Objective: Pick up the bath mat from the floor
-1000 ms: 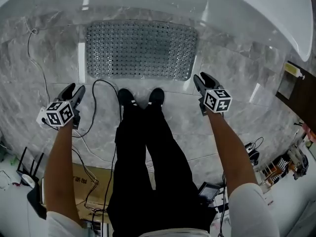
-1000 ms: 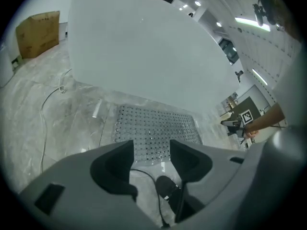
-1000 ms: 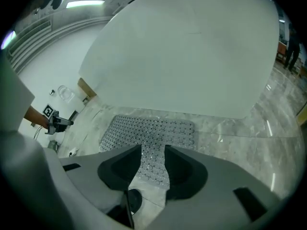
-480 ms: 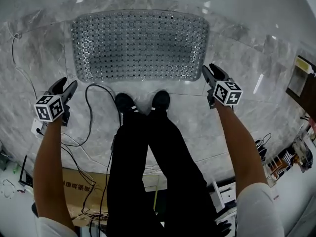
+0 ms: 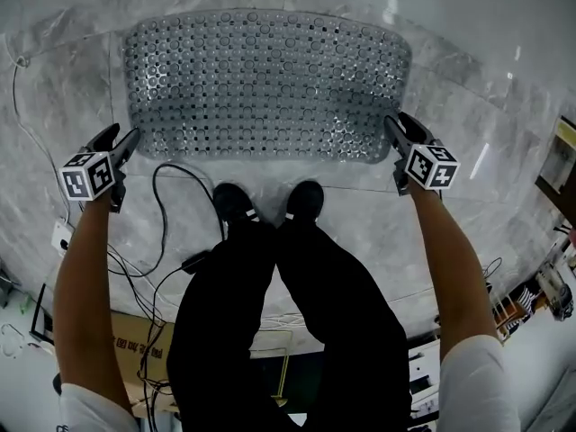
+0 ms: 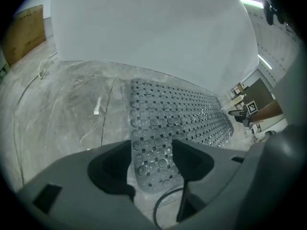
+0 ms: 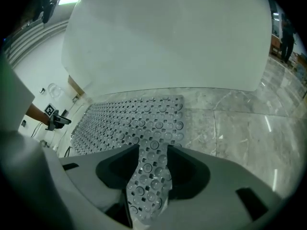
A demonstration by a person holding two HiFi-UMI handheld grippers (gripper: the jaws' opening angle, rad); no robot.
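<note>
Right now the bath mat (image 5: 265, 84) is lying flat on the marble floor (image 5: 54, 70), alongside the white tub (image 6: 144, 28) and just ahead of the person's shoes (image 5: 232, 202). The left claw (image 5: 120, 139) is gaping at its near left corner and the right claw (image 5: 402, 122) at its near right corner. Both have just been spreading wider, each framing a corner without pinching it. I am judging the thin edge to be the trouble: the jaws may be closing over it on nothing, or the mat may be clinging to the floor and slipping out of one side. A black cable (image 5: 158, 187) is trailing beside the left corner and risking getting caught.
</note>
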